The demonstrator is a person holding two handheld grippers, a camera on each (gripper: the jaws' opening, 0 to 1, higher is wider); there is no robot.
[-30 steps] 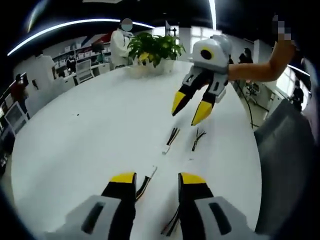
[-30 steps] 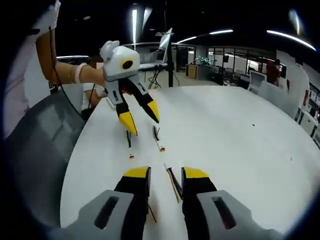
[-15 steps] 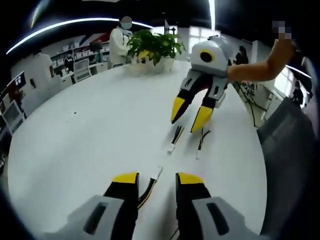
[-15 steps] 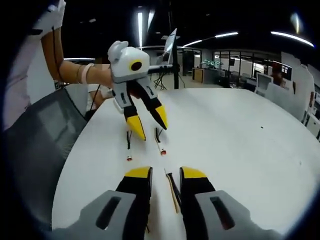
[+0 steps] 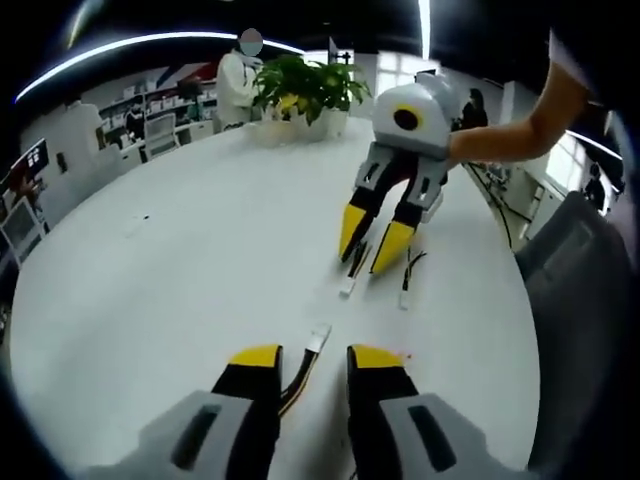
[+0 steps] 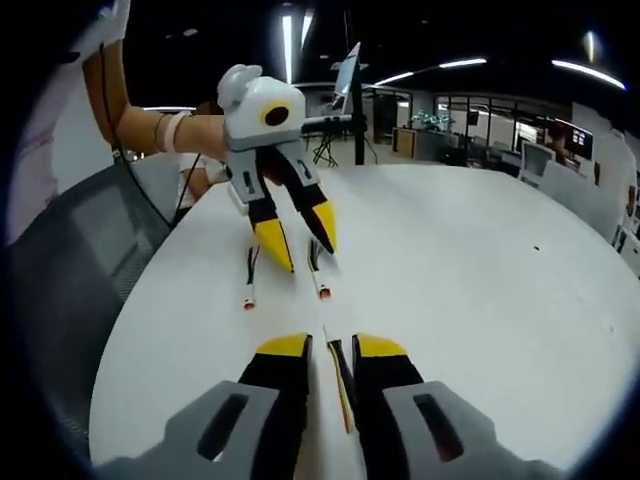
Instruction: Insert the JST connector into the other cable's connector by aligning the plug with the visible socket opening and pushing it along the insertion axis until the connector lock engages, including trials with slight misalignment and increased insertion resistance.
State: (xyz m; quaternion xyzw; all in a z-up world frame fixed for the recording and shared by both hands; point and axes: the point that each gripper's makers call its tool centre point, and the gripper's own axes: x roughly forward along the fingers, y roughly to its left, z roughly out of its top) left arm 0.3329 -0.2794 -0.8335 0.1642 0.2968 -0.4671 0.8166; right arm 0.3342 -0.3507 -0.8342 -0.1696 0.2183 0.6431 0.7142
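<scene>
On the white counter (image 5: 180,260), both grippers' fingers spread, straddling cables: left gripper (image 5: 304,362) over one cable (image 5: 303,362), right gripper (image 6: 322,348) over another cable (image 6: 340,375).

Left gripper (image 5: 308,365) with black jaws tipped in yellow on grey housings, right gripper (image 6: 324,352) coloured the same, each with a rounded white-grey head, short white sleeve (image 6: 100,28) above the left gripper, pale wristband (image 6: 176,132) just behind its head

No lettering, label, brand mark or number is showing legibly anywhere in either view, the distant shelves and screens along the upper left of the left gripper view being too blurred to read.
</scene>
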